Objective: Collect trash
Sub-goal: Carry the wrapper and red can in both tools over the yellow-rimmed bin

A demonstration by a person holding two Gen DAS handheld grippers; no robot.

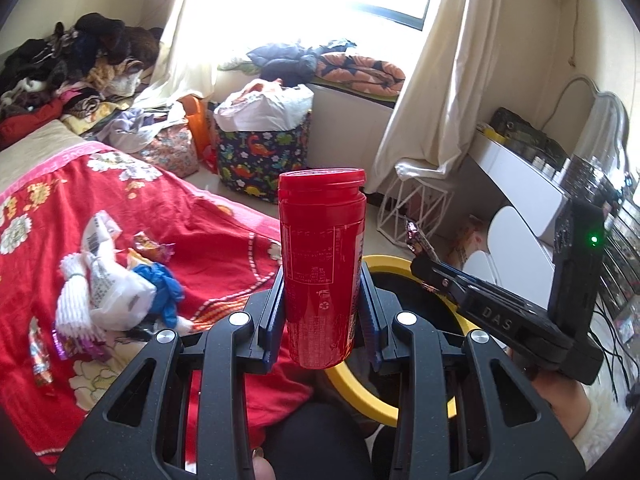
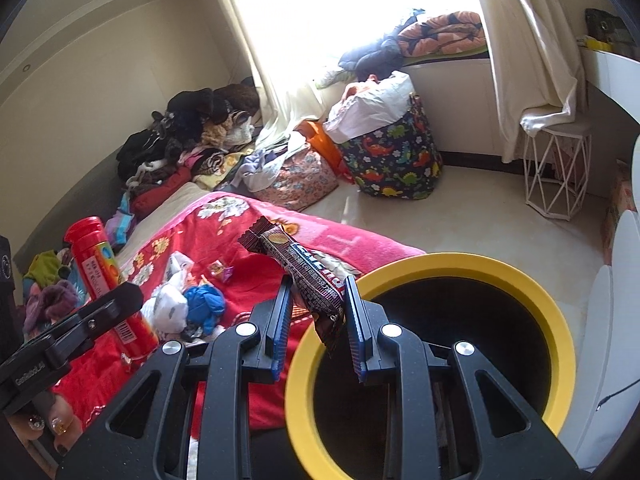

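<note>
The bed (image 1: 224, 240) is the biggest thing here, and it is wearing a red flowery blanket. Trash is lying on it in a loose heap (image 1: 116, 280), so the person is picking from there. About five or six bits are showing: a white net sleeve, a white bag, a blue glove, and a few shiny wrappers.

Next to the bed, one bin (image 2: 516, 280) is standing on the floor. It is round, with a yellow rim and a dark inside, and it is sitting close so trash can be dropped straight in.

Two grippers are working. The left gripper (image 1: 324, 304) is holding one red bottle (image 1: 322, 264) upright, with its fingers clamped on both sides of it. The bottle is hanging over the bed's edge, just beside the bin's rim, likely on its way in.

The right gripper (image 2: 318, 312) is pinching one brown snack wrapper (image 2: 308, 280) between its fingers. The wrapper's low end is hanging over the bin's rim, while its top is sticking up toward the bed. It is probably being held there so it will fall inside when the fingers let go.
</note>
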